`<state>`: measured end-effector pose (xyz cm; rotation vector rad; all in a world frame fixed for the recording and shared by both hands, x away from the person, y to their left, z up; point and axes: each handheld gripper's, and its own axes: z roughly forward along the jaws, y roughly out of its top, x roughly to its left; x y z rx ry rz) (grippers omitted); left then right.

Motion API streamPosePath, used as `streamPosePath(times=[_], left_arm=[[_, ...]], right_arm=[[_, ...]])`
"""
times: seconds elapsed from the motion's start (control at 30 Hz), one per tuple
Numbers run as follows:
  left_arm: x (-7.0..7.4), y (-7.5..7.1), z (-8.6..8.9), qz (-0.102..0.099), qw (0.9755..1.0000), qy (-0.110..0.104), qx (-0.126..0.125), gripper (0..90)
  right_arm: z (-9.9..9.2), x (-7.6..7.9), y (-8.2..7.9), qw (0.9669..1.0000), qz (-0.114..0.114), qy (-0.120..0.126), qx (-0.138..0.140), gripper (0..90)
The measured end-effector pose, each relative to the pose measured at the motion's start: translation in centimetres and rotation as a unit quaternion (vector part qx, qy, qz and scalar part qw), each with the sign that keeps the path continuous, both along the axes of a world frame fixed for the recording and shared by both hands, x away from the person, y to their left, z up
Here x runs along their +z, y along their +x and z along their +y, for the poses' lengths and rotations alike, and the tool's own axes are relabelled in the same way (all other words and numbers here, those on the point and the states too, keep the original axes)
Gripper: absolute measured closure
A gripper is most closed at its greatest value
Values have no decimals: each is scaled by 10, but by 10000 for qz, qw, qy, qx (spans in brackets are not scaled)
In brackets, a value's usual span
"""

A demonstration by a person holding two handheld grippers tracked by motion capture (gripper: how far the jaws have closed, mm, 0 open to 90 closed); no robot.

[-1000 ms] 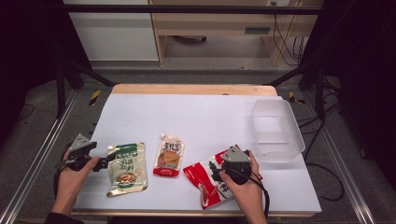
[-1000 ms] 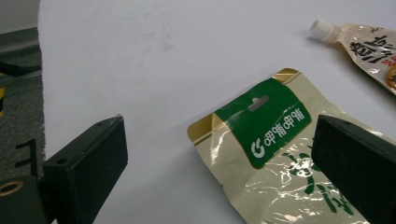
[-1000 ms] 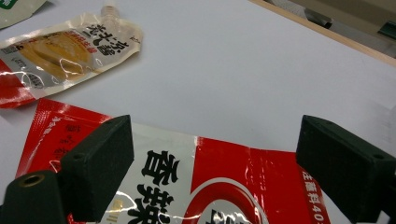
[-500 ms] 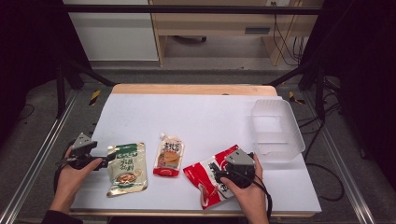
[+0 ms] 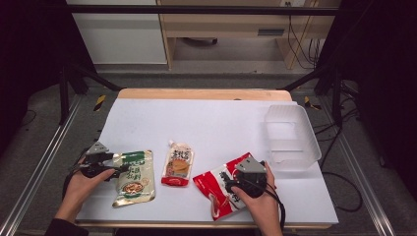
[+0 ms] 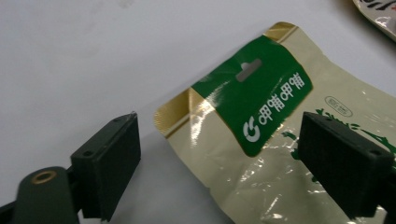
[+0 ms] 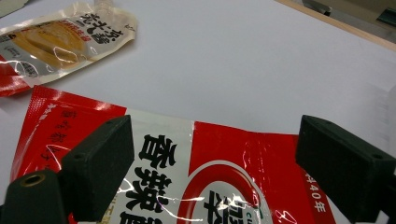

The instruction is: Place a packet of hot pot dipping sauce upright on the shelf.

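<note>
A gold pouch with a green header [image 5: 135,179] lies flat at the front left of the white table. My left gripper [image 5: 122,170] reaches in from the left at the pouch's top edge. In the left gripper view the pouch [image 6: 261,107] lies between the jaws of the left gripper [image 6: 224,163], which have just been closing, and the pads stand clear of it. A red and white pouch [image 5: 219,189] lies at the front right. My right gripper [image 5: 235,181] hovers open over it. In the right gripper view the right gripper [image 7: 224,163] straddles the red pouch [image 7: 224,186] without touching.
A small spouted pouch with an orange picture [image 5: 178,164] lies between the two others, also seen as the spouted pouch [image 7: 56,37]. A clear plastic tub [image 5: 290,137] stands at the right edge. The table's wooden far rim [image 5: 201,93] runs along the back.
My left gripper has edged a little to the right, over the top edge of the gold pouch. The right hand and the pouches have stayed where they were.
</note>
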<state>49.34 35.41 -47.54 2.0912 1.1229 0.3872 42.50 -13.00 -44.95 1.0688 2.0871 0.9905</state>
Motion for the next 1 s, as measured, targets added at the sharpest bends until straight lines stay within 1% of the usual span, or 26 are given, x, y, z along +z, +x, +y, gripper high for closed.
streamPosePath(times=[0.1,0.17,0.2,0.23,0.33,0.37,0.43,0.47,0.5,0.53,0.57,0.67,0.73,0.77,0.8,0.83,0.87,0.93,0.97,1.0], left_arm=[[3,-4,0,42,9999,-131,-100,246],[3,-7,1,116,9996,-196,-147,273],[4,-8,1,110,9996,-213,-176,297],[6,-10,2,90,9993,-293,-202,311],[12,-16,3,40,9983,-487,-308,399],[13,-19,3,32,9981,-466,-410,432],[15,-23,1,5,9975,-457,-535,469],[16,-24,0,-31,9976,-435,-535,492],[16,-23,0,-21,9978,-409,-520,505],[15,-22,-2,6,9981,-409,-458,519],[14,-20,-2,18,9983,-370,-458,544],[12,-13,-6,61,9986,-356,-396,614],[11,-10,-9,73,9990,-257,-362,662],[11,-10,-10,88,9990,-197,-400,703],[11,-10,-11,74,9990,-172,-399,735],[12,-11,-12,45,9991,-94,-399,762],[13,-11,-13,33,9992,-74,-386,808],[13,-10,-14,42,9994,27,-356,872],[14,-10,-14,46,9994,-1,-356,885],[15,-11,-14,5,9993,61,-368,897]], right_arm=[[-1,1,0,10000,11,7,8,124],[-1,1,-1,10000,-2,24,3,125],[-1,2,-1,10000,-11,33,-3,126],[-1,2,-1,10000,-14,30,-3,126],[-1,1,0,10000,6,-1,-2,127],[-1,1,0,10000,16,-6,-8,128],[0,1,0,10000,15,-36,16,131],[1,1,0,10000,19,-36,7,133],[1,0,0,10000,19,-61,33,133],[2,0,1,10000,33,-83,31,134],[2,0,1,9999,44,-105,40,134],[2,0,0,9999,29,-90,36,135],[1,0,0,10000,14,-79,27,135],[1,0,1,10000,6,-79,34,135],[1,1,0,10000,7,-82,30,135],[2,1,0,10000,11,-71,22,135],[2,1,0,10000,5,-71,34,135],[2,1,0,9999,-12,-104,37,135],[2,1,0,9999,-13,-98,34,135],[2,1,0,10000,-8,-95,24,135]])
